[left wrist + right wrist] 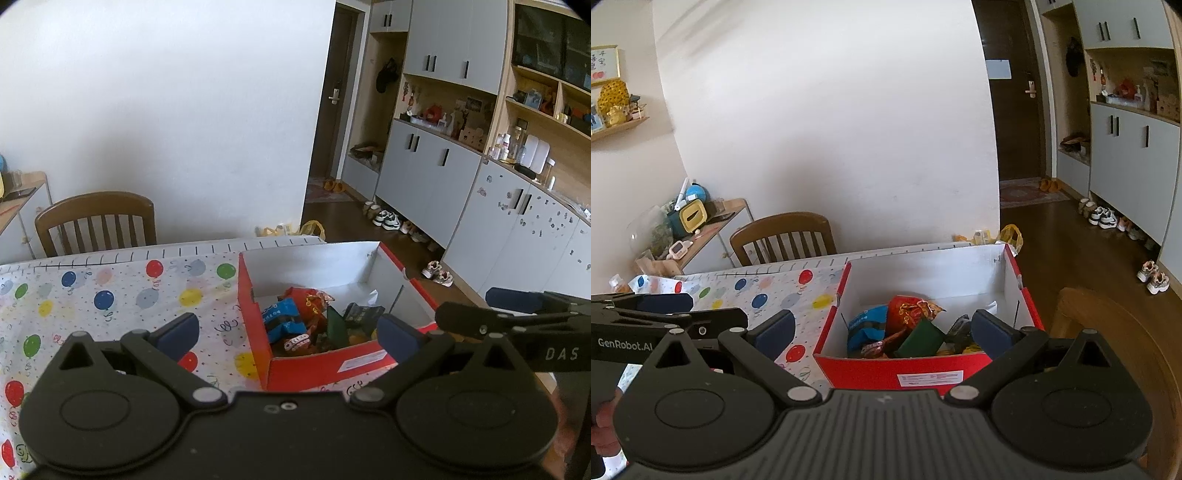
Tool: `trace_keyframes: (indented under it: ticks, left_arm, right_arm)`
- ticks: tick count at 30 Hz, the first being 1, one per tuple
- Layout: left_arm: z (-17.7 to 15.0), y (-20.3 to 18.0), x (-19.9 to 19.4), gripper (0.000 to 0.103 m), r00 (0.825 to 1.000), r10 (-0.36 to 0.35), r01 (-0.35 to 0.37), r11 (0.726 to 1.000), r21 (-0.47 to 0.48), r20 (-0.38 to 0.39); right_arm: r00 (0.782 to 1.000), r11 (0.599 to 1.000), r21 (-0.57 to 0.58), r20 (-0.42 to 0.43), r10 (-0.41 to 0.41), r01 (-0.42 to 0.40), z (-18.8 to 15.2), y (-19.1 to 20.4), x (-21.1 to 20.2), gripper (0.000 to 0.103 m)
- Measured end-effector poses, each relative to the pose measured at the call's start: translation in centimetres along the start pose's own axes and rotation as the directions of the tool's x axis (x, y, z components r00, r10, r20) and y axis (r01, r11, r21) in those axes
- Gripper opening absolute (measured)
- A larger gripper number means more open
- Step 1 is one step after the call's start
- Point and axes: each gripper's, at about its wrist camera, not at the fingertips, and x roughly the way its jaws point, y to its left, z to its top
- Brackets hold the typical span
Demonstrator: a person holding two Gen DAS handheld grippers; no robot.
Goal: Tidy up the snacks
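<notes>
Ideally, one snack is picked from the red box [923,376] with both grippers' jaws spread, empty.

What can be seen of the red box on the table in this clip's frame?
The red box is an open-topped carton that looks like cardboard, red outside and white inside, with a white label on its near wall. It stands upright on the balloon-print tablecloth, near the table's right edge. Inside lie wrapped snacks: a blue Oreo pack, a red packet and a dark green one, filling only the bottom. Neither gripper appears to touch it.
</notes>
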Motion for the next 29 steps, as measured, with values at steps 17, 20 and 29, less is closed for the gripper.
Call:
trace_keyframes:
  ticks: [17,20,29]
  left_arm:
    - [0.0,-0.1,-0.7,0.103,1.0,-0.001,0.001,1.0,-0.008,0.002]
    - [-0.1,0.0,-0.6,0.103,1.0,-0.012,0.011,1.0,-0.02,-0.01]
    - [-0.8,0.2,-0.4,0.103,0.999,-0.026,0.025,0.999,-0.034,-0.031]
  right_arm:
    - [1.0,1.0,-0.01,-0.009,0.007,-0.007,-0.2,0.4,-0.3,0.102]
    - [1.0,1.0,-0.008,-0.017,0.006,-0.006,-0.4,0.4,-0.3,0.102]
    - [0.999,1.0,-0.002,-0.034,0.013,-0.013,-1.1,0.6,-0.5,0.102]
